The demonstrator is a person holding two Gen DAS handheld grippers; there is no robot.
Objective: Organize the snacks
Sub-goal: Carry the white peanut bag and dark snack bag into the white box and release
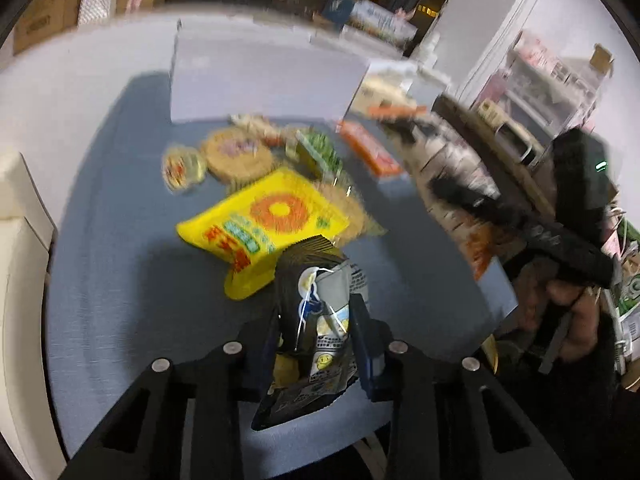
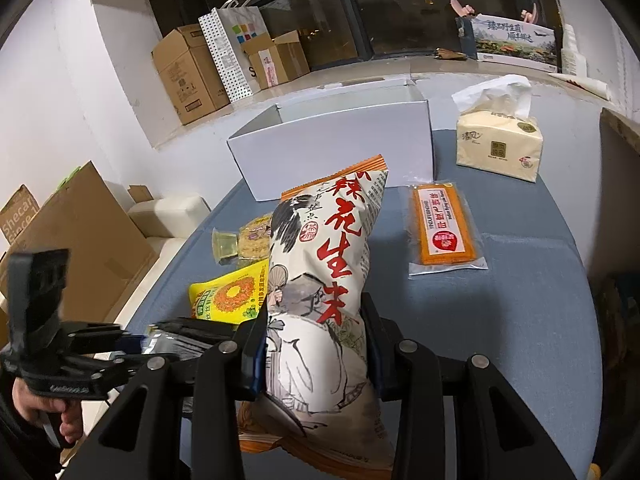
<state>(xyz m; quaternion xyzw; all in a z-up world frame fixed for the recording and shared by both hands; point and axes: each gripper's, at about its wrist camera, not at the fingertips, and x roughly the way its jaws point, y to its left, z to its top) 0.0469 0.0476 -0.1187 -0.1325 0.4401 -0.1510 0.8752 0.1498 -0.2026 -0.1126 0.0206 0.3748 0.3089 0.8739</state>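
Left claw: my left gripper [image 1: 316, 344] was clenched on one dark snack pouch [image 1: 316, 320], held just above the blue tabletop [image 1: 120, 280]; the print on it was too blurred for me to read.
Right claw: my right gripper [image 2: 316, 348] was grasping one tall white peanut bag [image 2: 324, 300] upright between its fingers; big red Chinese characters ran down its face beside an ink-drawn figure.
Box: one open white box [image 2: 336, 152] stood at the far edge of the table, just behind the peanut bag in the right view.
Orange pack: one flat orange packet [image 2: 444, 228] lay right of the peanut bag, apart from it; its red-and-white label was upside down to me, and I could not make out the words.
Yellow bag: one yellow bag [image 1: 264, 220] with an orange ring printed on it lay just beyond the dark pouch.
Round cakes: I counted one large round biscuit pack [image 1: 236, 154] and one smaller clear wrapper [image 1: 182, 168] beside it.
Green pack: one green packet [image 1: 320, 152], blurred.
Tissues: one cream tissue pack [image 2: 500, 144] sat right of the box.
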